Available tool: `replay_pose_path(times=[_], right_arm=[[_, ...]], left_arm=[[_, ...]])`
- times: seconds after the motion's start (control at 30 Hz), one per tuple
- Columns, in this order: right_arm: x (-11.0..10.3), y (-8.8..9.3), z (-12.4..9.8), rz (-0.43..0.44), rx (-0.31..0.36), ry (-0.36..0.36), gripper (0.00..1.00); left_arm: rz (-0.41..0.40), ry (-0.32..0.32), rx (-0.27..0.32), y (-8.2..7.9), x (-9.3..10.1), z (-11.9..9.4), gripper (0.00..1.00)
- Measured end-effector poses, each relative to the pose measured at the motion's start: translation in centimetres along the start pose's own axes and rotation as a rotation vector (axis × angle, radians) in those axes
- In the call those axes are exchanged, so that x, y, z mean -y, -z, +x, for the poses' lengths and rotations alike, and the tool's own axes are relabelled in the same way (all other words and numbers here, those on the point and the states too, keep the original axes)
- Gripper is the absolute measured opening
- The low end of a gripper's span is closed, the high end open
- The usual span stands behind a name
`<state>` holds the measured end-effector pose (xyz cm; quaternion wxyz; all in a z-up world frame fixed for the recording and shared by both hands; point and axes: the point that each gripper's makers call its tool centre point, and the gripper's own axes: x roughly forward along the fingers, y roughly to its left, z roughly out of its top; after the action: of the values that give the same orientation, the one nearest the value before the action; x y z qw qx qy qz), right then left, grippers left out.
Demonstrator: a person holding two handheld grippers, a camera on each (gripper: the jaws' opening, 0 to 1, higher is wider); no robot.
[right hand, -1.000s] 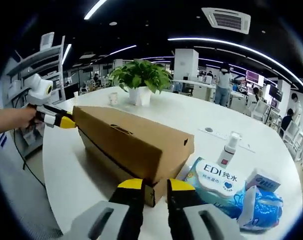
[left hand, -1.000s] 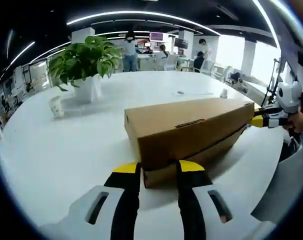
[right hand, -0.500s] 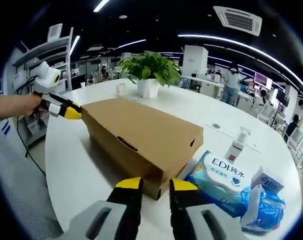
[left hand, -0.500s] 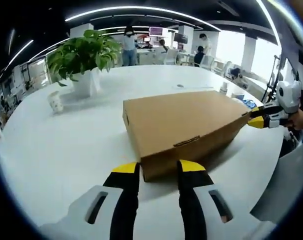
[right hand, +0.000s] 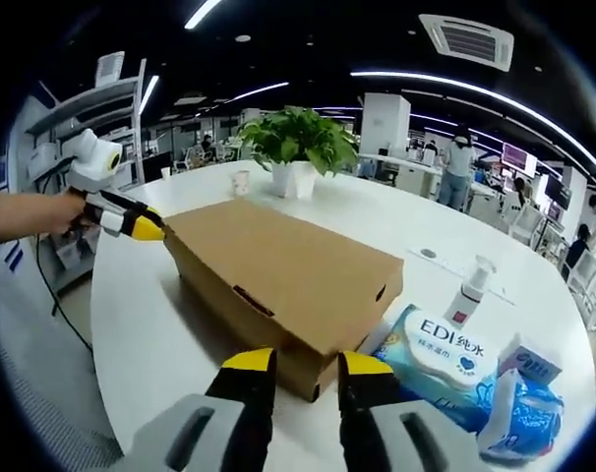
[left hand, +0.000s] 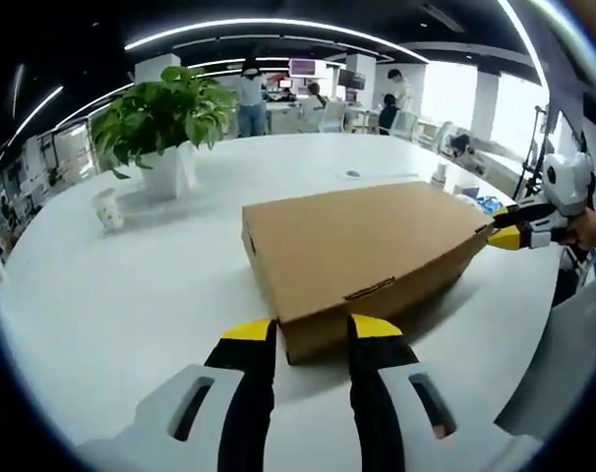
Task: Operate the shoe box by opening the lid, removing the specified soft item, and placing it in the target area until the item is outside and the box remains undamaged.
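Working on the opening step: shoe box [left hand: 362, 256] lying closed near the table [left hand: 111, 285] edge closest to the person, lid [right hand: 288, 261] down flush, soft item presumably inside and hidden

Left gripper [left hand: 313, 329] sitting with yellow tips at one short end of the box, jaws slightly parted, a narrow gap showing between them and nothing held; tips just at the box end, actual touching hard to tell. Right gripper [right hand: 303, 362] sitting likewise at the opposite short end, jaws also slightly apart and gripping nothing

Lying just beside the box at the right gripper's end: a blue wipes pack [right hand: 431, 346], a pump bottle [right hand: 467, 290] and a small carton [right hand: 527, 359]. Standing well apart across the table: a potted plant [left hand: 160, 123] and a small cup [left hand: 107, 208]

Judging the next move: catching the lid's lower rim at both ends and lifting evenly and gently, keeping the base on the table, avoiding tearing or creasing the cardboard
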<state>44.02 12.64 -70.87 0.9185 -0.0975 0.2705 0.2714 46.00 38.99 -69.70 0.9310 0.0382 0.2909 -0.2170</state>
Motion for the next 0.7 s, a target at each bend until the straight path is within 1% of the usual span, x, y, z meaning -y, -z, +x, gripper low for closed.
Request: replay_pose_path(times=[0.1, 0.47, 0.6, 0.7], right_arm=[[0.1, 0.1, 0.1, 0.004, 0.0, 0.015, 0.19], [0.0, 1.0, 0.6, 0.027, -0.022, 0.023, 0.19], [0.0, 1.0, 0.7, 0.036, -0.016, 0.03, 0.19], [0.0, 1.0, 0.7, 0.037, -0.014, 0.033, 0.19]], left_arm=[[0.0, 0.002, -0.003, 0.2, 0.1, 0.1, 0.26], [-0.009, -0.007, -0.033, 1.3, -0.1, 0.8, 0.24], [-0.019, -0.011, -0.021, 1.1, -0.2, 0.8, 0.24], [-0.015, -0.011, -0.026, 1.1, -0.3, 0.9, 0.24]])
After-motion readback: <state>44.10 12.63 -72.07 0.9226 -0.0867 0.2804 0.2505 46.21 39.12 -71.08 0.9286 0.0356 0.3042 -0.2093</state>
